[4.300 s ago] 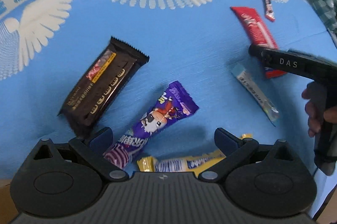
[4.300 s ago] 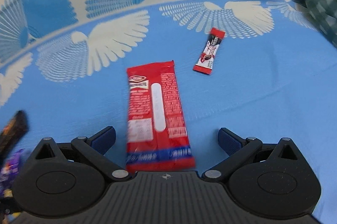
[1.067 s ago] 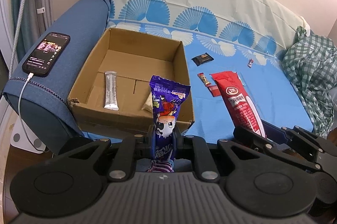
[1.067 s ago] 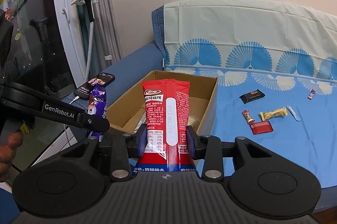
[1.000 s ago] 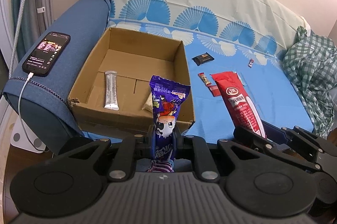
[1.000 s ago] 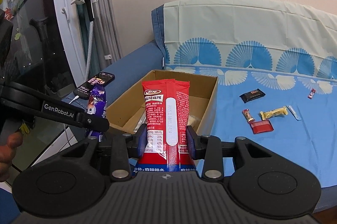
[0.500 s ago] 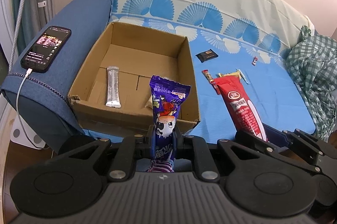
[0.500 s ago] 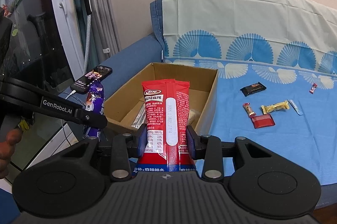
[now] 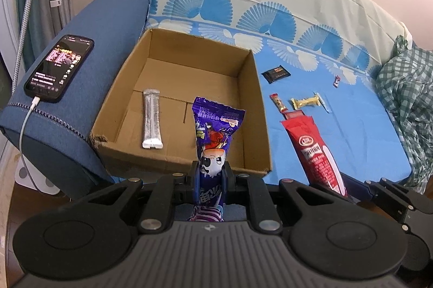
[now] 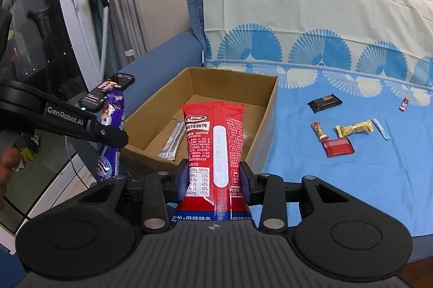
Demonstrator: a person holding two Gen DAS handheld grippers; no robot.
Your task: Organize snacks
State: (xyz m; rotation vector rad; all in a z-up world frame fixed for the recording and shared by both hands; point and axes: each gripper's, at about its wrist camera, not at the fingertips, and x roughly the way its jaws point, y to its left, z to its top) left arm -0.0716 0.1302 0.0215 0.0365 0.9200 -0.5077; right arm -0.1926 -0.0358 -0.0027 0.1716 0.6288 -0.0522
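Observation:
My left gripper (image 9: 211,177) is shut on a purple snack packet (image 9: 215,133) and holds it upright in front of the near wall of an open cardboard box (image 9: 173,160). My right gripper (image 10: 213,179) is shut on a red snack packet (image 10: 213,141), upright, near the same box (image 10: 268,114). The red packet also shows in the left wrist view (image 9: 314,150), the purple one in the right wrist view (image 10: 111,120). A silver stick packet (image 9: 151,123) lies inside the box.
A phone (image 9: 59,66) on a cable lies on the blue sofa arm, left of the box. Several small snacks lie on the blue sheet to the right: a black bar (image 10: 324,102), a yellow one (image 10: 354,128), red ones (image 10: 338,147). A checked cloth (image 9: 406,104) is at far right.
Both grippers have moved a little closer to the box, each still holding its packet. 4.3 s ago both were open over the snacks lying on the sheet.

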